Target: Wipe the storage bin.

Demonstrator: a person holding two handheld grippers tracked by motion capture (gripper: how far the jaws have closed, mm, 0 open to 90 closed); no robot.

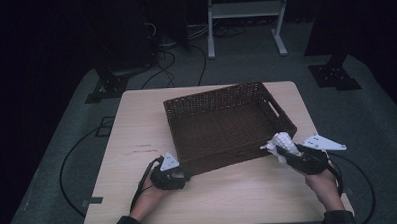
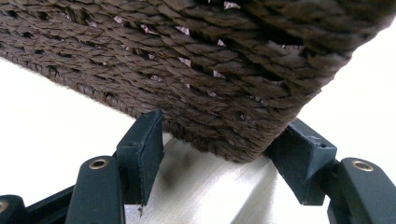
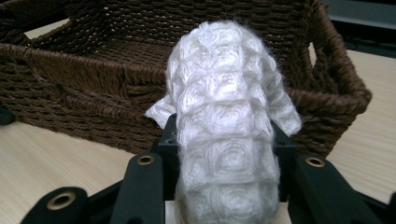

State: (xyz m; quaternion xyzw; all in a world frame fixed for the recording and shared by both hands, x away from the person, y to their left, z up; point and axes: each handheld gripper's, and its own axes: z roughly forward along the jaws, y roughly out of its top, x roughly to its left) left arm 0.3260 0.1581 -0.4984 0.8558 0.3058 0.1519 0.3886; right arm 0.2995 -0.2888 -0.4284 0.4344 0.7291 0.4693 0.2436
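Holding a rolled white cloth [image 3: 229, 135], the right gripper [image 1: 291, 152] has its jaws clamped on the roll's lower half, so the bundle sticks up and forward past the black fingers [image 3: 285, 154]. The cloth looks like a soft, waffle-textured towel: light, limp and compressible, likely to sag or unroll if pinched only at a loose end. A grip around the middle of the roll, as here, seems the safest hold, and a loose flap already hangs out at one side in the right gripper view. In the high view the roll sits just outside the near right corner of the wicker basket [image 1: 226, 93], above the table [image 1: 136, 119] rather than resting on it.

That brown woven basket stands at the middle of the table, turned slightly askew to its edges. It is stiff but rough, with cut-out handles in its end walls. The left gripper [image 1: 174, 176] is at the basket's near left corner; its jaws stand part-way open on either side of that corner, close to or touching the weave, probably to steady it.

Both forearms enter from the near edge. The right hand [image 1: 323, 182] angles inward toward the basket, while the left hand [image 1: 154, 193] lies low by the tabletop.
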